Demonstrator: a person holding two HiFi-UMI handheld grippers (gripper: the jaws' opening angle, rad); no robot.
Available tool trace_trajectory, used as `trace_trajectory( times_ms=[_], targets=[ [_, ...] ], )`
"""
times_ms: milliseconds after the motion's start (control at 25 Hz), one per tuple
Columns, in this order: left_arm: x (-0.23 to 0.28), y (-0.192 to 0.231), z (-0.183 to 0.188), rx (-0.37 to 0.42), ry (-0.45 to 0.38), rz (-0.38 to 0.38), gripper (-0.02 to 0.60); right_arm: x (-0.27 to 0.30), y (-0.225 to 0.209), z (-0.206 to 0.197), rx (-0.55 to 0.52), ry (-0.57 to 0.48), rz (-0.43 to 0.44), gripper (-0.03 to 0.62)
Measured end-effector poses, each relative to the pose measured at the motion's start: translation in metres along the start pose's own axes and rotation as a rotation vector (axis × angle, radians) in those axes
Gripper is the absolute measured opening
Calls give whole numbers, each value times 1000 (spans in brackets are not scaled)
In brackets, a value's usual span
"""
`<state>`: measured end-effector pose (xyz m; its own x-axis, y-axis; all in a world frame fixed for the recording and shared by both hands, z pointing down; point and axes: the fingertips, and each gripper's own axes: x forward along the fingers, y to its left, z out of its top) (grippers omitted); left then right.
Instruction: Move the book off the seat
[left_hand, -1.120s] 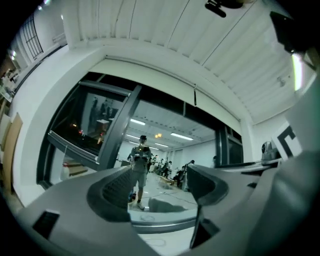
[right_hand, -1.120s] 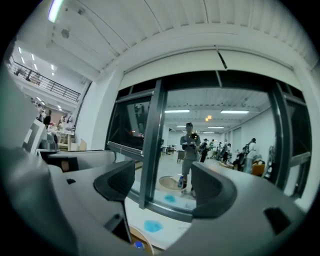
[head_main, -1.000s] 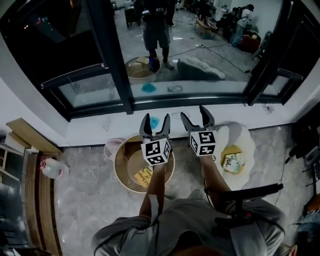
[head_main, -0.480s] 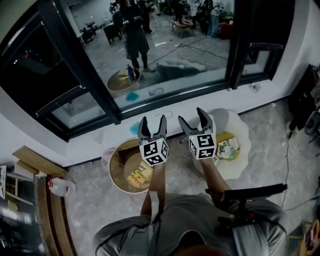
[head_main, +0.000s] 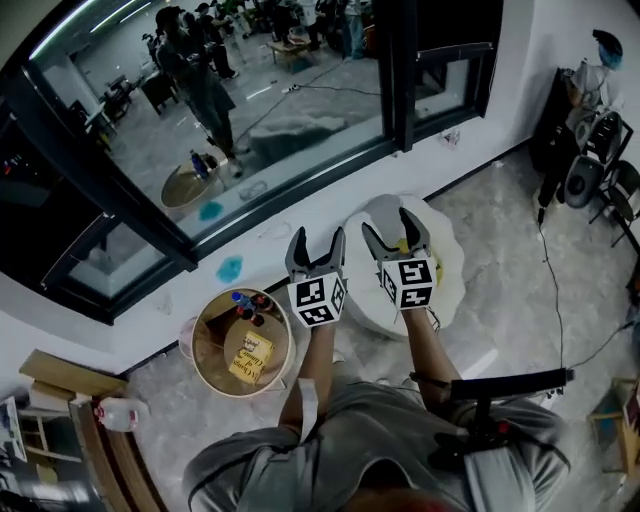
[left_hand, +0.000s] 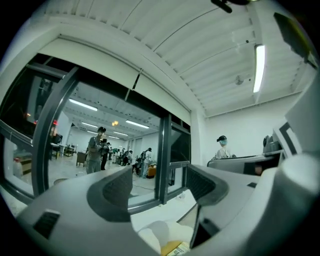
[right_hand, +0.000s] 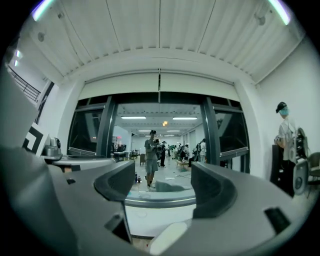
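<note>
Left gripper view, book (left_hand: 176, 248) at bottom edge, long axis unclear

**Two of mine, one of each of the rest**

I count two grippers in my hands: one left gripper (head_main: 318, 240) and one right gripper (head_main: 387, 224). There is one white seat (head_main: 452, 268), one book (left_hand: 175, 248), one round tub (head_main: 194, 345), one yellow printed item (head_main: 250, 357) and one jug (head_main: 118, 412).

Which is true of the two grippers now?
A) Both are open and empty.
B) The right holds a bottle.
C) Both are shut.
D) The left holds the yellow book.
A: the left gripper and the right gripper each have their fingers apart, holding nothing.
</note>
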<state>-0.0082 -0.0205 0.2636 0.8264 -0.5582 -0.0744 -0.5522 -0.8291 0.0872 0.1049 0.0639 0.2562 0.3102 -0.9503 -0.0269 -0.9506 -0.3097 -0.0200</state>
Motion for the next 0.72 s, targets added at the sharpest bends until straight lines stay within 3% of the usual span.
trace_trajectory(
  times_ms=[400,720],
  targets=[
    [81,-103,-45,-39,55,-211,334,-33,-111,-29,-6,48,-181,357],
    [180,-178,-64,-89,54,-349,334,-6,-216,-28,-39,79,-278,357]
  ],
)
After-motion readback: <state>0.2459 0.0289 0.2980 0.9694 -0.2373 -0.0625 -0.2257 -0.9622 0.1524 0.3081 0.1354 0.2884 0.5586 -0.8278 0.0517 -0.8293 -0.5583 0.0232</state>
